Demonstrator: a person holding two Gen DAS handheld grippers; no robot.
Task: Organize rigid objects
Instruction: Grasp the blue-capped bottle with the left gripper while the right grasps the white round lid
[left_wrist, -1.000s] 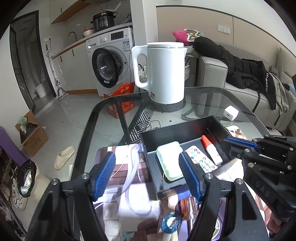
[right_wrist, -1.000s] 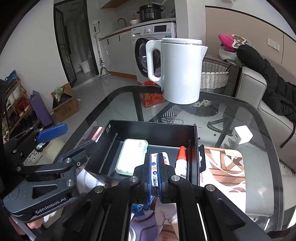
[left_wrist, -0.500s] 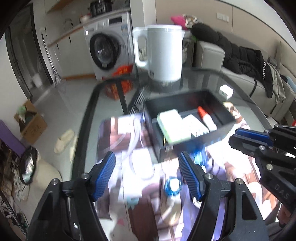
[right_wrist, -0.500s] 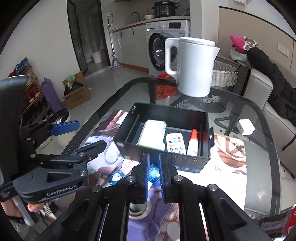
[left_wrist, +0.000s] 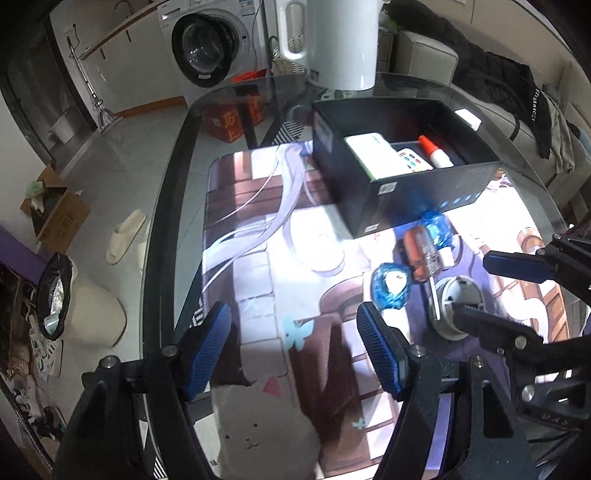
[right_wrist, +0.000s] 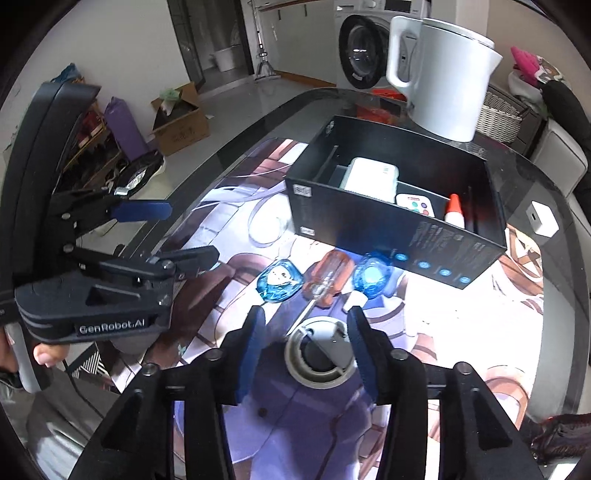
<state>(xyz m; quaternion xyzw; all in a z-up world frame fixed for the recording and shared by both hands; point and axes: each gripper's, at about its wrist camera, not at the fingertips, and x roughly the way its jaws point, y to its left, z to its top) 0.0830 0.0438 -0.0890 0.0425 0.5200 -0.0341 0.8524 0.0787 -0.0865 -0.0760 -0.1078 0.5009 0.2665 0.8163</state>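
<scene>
A black box (right_wrist: 376, 229) on the printed mat holds a pale green case (right_wrist: 371, 177), a small white remote (right_wrist: 415, 203) and a white glue bottle with a red tip (right_wrist: 453, 210). In front of it lie two blue objects (right_wrist: 279, 282) (right_wrist: 372, 275), an orange-handled screwdriver (right_wrist: 325, 275) and a round grey-white device (right_wrist: 320, 356). My right gripper (right_wrist: 306, 347) is open, its fingers either side of the round device. My left gripper (left_wrist: 295, 347) is open and empty above the mat, left of these items; the box (left_wrist: 373, 184) is ahead of it.
A white kettle (right_wrist: 443, 74) stands behind the box. A white charger cube (right_wrist: 542, 221) lies to the right on the glass table (right_wrist: 546, 332). The printed mat (left_wrist: 266, 266) covers the near part. Beyond are a washing machine, sofa and floor clutter.
Both grippers have pulled back and up from the box. The right gripper, shut before, has opened and now straddles the round device. The remote lies in the box.
</scene>
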